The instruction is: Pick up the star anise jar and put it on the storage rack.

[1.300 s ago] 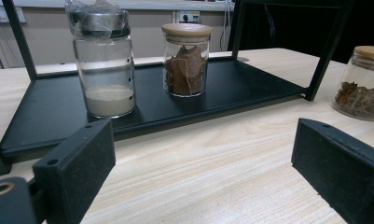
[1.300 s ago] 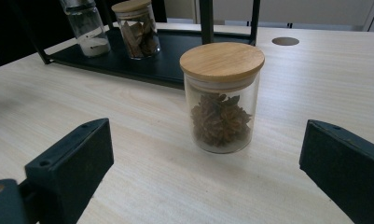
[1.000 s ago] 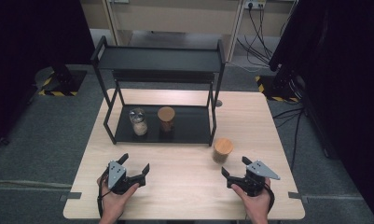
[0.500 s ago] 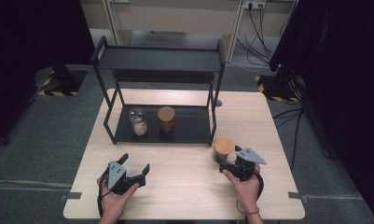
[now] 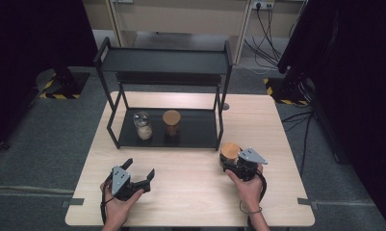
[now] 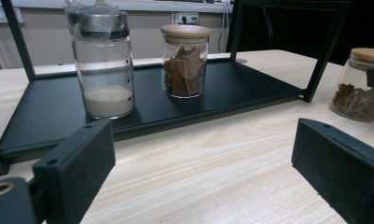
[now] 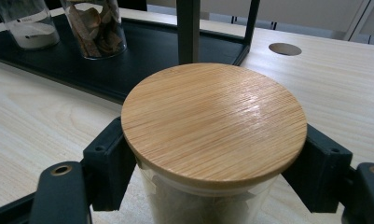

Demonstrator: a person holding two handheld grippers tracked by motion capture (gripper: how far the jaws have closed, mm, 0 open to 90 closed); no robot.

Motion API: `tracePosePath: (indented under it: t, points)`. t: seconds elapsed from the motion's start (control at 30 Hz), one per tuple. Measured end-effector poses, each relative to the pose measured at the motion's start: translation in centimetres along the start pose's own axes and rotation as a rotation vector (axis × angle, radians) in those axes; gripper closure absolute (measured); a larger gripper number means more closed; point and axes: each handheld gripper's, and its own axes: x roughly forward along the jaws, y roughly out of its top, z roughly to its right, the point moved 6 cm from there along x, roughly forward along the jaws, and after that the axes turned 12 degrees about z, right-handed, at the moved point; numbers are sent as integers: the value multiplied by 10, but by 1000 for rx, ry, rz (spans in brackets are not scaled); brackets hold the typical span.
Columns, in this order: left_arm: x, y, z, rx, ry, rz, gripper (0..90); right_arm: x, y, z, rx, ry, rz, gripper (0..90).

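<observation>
A glass jar with a round wooden lid (image 5: 229, 150) (image 7: 212, 121) stands on the table just right of the black rack's front right leg. My right gripper (image 5: 228, 161) (image 7: 212, 175) is shut on it: its jaws have just been closing and press the glass on both sides below the lid. In the left gripper view this jar (image 6: 359, 88) holds brown spice pieces. My left gripper (image 5: 140, 169) (image 6: 208, 172) rests open near the table's front left, holding nothing and pointing toward the rack.
A black two-level rack (image 5: 164, 60) stands at the table's back. On its lower tray (image 5: 195, 130) sit a jar of white powder (image 5: 143, 125) (image 6: 103, 70) and a wooden-lidded jar of brown pieces (image 5: 171, 122) (image 6: 184, 63). A cable hole (image 7: 285, 48) lies beyond the rack's leg.
My right gripper has moved forward and left up to the wooden-lidded jar, and its jaws have closed around it. The left gripper has stayed where it was.
</observation>
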Motion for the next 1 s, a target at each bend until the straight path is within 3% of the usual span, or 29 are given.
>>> tracePosePath:
  t: [0.3, 0.63, 1.0]
  points:
    - [0, 0, 0, 0, -1, 1, 55, -3, 1, -3, -21, -1, 20, 258]
    - [0, 0, 1, 3, -1, 1, 55, -23, 19, -20, -19, 56, 75, 258]
    - [0, 0, 1, 1, -1, 2, 55, -25, 36, -41, -30, 105, 106, 258]
